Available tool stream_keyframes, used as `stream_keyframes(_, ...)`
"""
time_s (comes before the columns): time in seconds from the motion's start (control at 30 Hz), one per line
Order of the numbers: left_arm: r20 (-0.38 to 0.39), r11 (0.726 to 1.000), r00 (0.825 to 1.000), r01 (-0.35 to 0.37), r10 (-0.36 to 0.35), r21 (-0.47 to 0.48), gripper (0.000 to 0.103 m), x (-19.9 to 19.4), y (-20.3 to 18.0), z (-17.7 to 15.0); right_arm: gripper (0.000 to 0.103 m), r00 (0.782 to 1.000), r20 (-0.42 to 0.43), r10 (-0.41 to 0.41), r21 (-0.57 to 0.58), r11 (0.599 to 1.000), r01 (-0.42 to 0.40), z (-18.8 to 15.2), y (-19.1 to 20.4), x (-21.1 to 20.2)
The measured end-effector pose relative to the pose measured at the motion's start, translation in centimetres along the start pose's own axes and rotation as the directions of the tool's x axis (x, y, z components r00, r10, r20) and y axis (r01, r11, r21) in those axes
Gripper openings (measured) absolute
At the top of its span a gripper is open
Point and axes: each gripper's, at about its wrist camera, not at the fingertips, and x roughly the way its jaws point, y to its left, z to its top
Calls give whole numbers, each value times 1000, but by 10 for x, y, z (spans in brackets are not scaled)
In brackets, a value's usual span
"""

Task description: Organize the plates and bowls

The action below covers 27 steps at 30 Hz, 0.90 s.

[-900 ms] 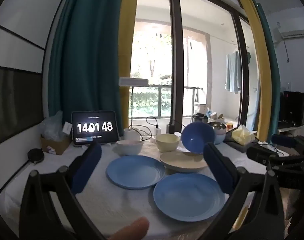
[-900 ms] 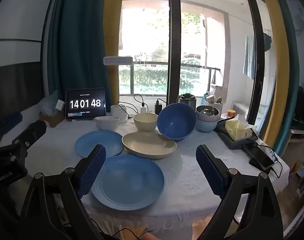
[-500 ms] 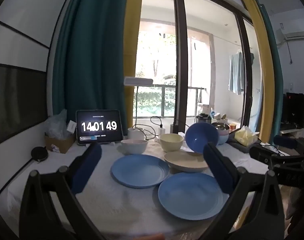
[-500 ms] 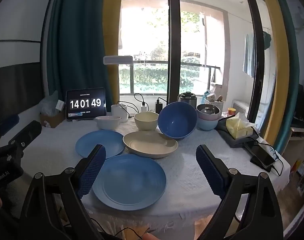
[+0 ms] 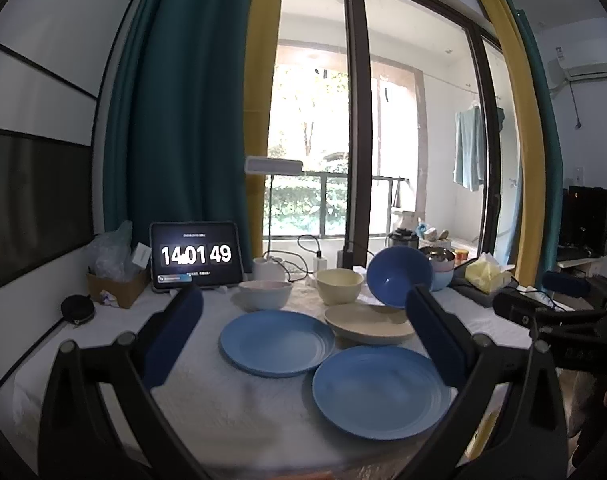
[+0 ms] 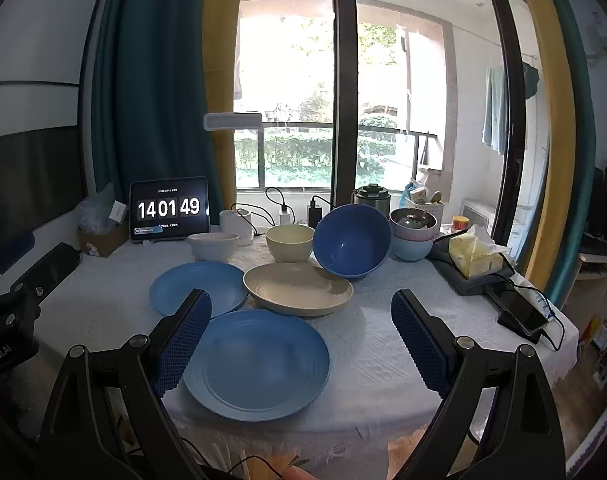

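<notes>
On the white-clothed table lie a near blue plate (image 6: 257,364) (image 5: 381,390), a far blue plate (image 6: 197,288) (image 5: 277,342) and a cream plate (image 6: 297,288) (image 5: 369,324). A dark blue bowl (image 6: 351,240) (image 5: 399,276) leans tilted on the cream plate's far rim. Behind stand a white bowl (image 6: 212,246) (image 5: 265,294) and a cream bowl (image 6: 289,242) (image 5: 339,286). My left gripper (image 5: 303,328) is open and empty above the table's near edge. My right gripper (image 6: 301,338) is open and empty above the near blue plate.
A tablet clock (image 6: 169,210) stands at the back left beside a cardboard box (image 5: 117,290). Stacked bowls (image 6: 413,234), a tissue pack (image 6: 477,254), a phone with cable (image 6: 519,314), a white lamp base (image 6: 235,226) and chargers sit along the back and right.
Both grippers have risen and drawn back slightly, so the table sits lower in view. The dishes have not moved. Both grippers stay open.
</notes>
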Motion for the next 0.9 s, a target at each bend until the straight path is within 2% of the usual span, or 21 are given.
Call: stream_keyframes(0.9, -3, 1000, 1000, 0, 0, 12, 102, 3, -1, 1, 94, 1000, -8, -5, 21, 1000, 5, -1, -1, 1)
